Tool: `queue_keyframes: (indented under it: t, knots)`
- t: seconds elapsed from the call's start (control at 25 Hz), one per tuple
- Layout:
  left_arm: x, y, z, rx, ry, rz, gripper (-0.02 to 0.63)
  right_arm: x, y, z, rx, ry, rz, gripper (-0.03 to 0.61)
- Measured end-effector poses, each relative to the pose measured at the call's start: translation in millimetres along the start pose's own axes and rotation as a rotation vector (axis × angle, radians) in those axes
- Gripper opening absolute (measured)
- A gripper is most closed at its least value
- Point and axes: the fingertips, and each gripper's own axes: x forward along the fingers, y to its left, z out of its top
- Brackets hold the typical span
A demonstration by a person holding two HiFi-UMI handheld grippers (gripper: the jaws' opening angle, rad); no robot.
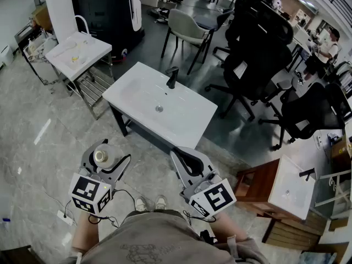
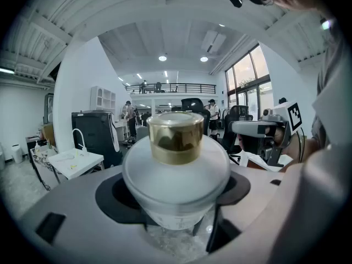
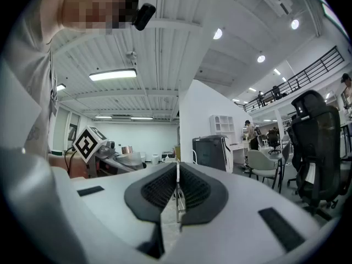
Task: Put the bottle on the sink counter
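Observation:
A frosted white bottle (image 2: 176, 172) with a gold cap (image 2: 175, 136) stands upright between the jaws of my left gripper (image 2: 176, 202), which is shut on its body. In the head view the same bottle (image 1: 103, 157) shows at the lower left inside my left gripper (image 1: 106, 161), held in front of the person's waist. The white sink counter (image 1: 187, 117) with a black tap (image 1: 172, 77) stands ahead in the middle of the floor, well apart from both grippers. My right gripper (image 1: 184, 157) is shut with nothing in it; its ribbed pads (image 3: 193, 188) meet.
A second white sink stand (image 1: 74, 51) sits at the far left with a black cabinet (image 1: 107, 10) behind it. Black office chairs (image 1: 258, 54) crowd the right side. Another white basin on a wooden cabinet (image 1: 289, 188) stands at the lower right. The person's shoes (image 1: 149, 203) are below.

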Motion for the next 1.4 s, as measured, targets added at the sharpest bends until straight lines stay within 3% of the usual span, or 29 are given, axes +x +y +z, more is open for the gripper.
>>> queue_keyframes:
  t: [0.68, 1.4]
  knots:
    - [24, -4, 5, -0.004, 0.017, 0.009, 0.336, 3, -26, -5, 0.014, -0.004, 0.015, 0.037]
    - [58, 3, 5, -0.016, 0.026, 0.122, 0.336, 17, -60, -27, 0.048, -0.006, 0.138, 0.037]
